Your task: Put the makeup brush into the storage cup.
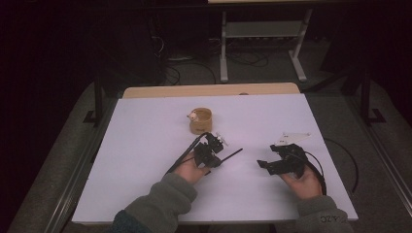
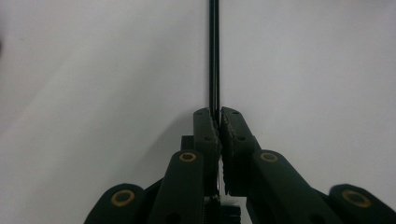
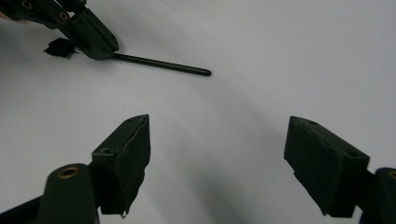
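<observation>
A thin black rod [image 1: 232, 154] lies low over the white table [image 1: 145, 145], pointing right. My left gripper [image 1: 216, 161] is shut on its near end. In the left gripper view the pads [image 2: 226, 140] pinch the rod [image 2: 214, 56], which runs straight ahead. My right gripper [image 1: 265, 166] rests to the right of the rod's free end, pointing left, with its jaws wide open and nothing between them [image 3: 217, 135]. The right gripper view shows the rod [image 3: 163, 64] and the left gripper [image 3: 105, 51] at the upper left.
A small wooden cup [image 1: 200, 120] stands behind the left gripper, with a small white thing [image 1: 193, 115] on its rim. A ragged black scrap [image 3: 58, 46] lies by the left gripper. Metal frame legs [image 1: 223, 48] and cables stand on the floor beyond the table.
</observation>
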### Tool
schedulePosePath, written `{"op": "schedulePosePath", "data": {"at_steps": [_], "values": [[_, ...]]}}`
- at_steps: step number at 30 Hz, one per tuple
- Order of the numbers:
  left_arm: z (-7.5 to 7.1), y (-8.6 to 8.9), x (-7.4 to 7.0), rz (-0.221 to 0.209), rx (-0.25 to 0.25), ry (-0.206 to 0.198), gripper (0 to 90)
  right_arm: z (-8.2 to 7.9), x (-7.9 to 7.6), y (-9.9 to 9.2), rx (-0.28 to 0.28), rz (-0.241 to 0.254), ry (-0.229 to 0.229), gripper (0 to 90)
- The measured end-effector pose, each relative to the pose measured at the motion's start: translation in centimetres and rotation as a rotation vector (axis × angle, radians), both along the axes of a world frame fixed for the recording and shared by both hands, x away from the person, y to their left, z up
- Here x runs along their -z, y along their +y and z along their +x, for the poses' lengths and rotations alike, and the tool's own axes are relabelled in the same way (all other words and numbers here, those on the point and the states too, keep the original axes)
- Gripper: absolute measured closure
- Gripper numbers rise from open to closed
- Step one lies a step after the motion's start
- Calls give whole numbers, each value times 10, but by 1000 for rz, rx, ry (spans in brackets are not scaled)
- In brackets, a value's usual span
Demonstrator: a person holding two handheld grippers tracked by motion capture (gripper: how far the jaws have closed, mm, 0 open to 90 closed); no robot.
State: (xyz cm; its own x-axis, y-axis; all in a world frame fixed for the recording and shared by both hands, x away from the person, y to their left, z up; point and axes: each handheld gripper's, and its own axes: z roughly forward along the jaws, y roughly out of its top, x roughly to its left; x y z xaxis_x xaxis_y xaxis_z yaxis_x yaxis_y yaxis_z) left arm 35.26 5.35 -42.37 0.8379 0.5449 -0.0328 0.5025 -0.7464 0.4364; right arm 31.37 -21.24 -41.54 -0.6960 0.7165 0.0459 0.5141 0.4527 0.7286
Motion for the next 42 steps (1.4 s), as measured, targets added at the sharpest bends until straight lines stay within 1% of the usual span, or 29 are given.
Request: {"op": "schedulePosePath", "data": {"at_steps": [5,7,11,12,13,14,15,17,18,19,20,22,23,25,26,27,28,30,31,32,33,35,36,37,38,39,40,41,42], "values": [[-2,4,-6,-19,-6,-6,861,-1,-1,0,1,4,-1,219],[-3,7,-9,-14,5,-10,861,-1,-1,0,1,8,-3,219],[-3,13,-14,-19,10,-11,861,-2,-2,0,-6,14,-4,220],[-4,17,-17,-28,15,-16,861,-2,-3,1,-14,14,-11,219],[-5,19,-18,-32,15,-15,861,-3,-4,2,-16,22,-7,219],[-6,21,-21,-25,29,-15,861,-3,-6,3,-25,21,-13,218],[-7,24,-23,-34,33,-16,861,-3,-8,5,-32,27,-14,216],[-8,27,-25,-43,32,-18,861,-3,-10,7,-42,33,-9,213],[-10,34,-30,-61,53,-19,861,-4,-15,11,-69,31,-19,214],[-11,38,-33,-58,64,-19,861,-4,-18,14,-81,38,-22,214],[-12,42,-36,-55,69,-28,861,-4,-21,17,-94,42,-19,214],[-16,50,-42,-74,70,-27,861,-4,-28,23,-125,44,-22,214],[-17,55,-44,-69,80,-28,861,-4,-31,26,-143,45,-24,213],[-20,63,-49,-86,95,-30,861,-3,-38,33,-178,39,-24,206],[-20,63,-49,-86,95,-30,861,-2,-42,38,-194,36,-21,205],[-21,68,-51,-90,102,-29,861,-2,-42,38,-194,36,-21,205],[-25,75,-55,-120,115,-20,860,-1,-48,48,-233,27,-13,205],[-28,81,-57,-131,125,-23,860,0,-53,59,-269,11,-2,213],[-30,84,-58,-142,140,-21,860,1,-55,64,-289,6,-2,222],[-32,86,-58,-142,147,-25,860,2,-58,69,-317,-12,-9,233],[-33,88,-58,-143,145,-27,860,3,-59,74,-339,-17,-17,242],[-35,91,-59,-138,183,-21,860,4,-61,84,-379,-29,-19,264],[-35,91,-59,-138,183,-21,860,4,-61,84,-379,-29,-19,264],[-36,93,-59,-142,190,-20,860,6,-61,95,-413,-54,-14,289],[-37,93,-59,-142,209,-15,860,7,-60,100,-429,-67,-11,306],[-37,93,-59,-142,209,-15,860,8,-59,105,-449,-78,-8,330],[-40,92,-59,-137,235,-19,860,10,-57,110,-473,-89,-10,352],[-40,92,-59,-137,235,-19,860,10,-57,110,-473,-89,-10,352],[-41,92,-58,-129,248,-17,860,12,-52,117,-513,-105,-4,386]]}}
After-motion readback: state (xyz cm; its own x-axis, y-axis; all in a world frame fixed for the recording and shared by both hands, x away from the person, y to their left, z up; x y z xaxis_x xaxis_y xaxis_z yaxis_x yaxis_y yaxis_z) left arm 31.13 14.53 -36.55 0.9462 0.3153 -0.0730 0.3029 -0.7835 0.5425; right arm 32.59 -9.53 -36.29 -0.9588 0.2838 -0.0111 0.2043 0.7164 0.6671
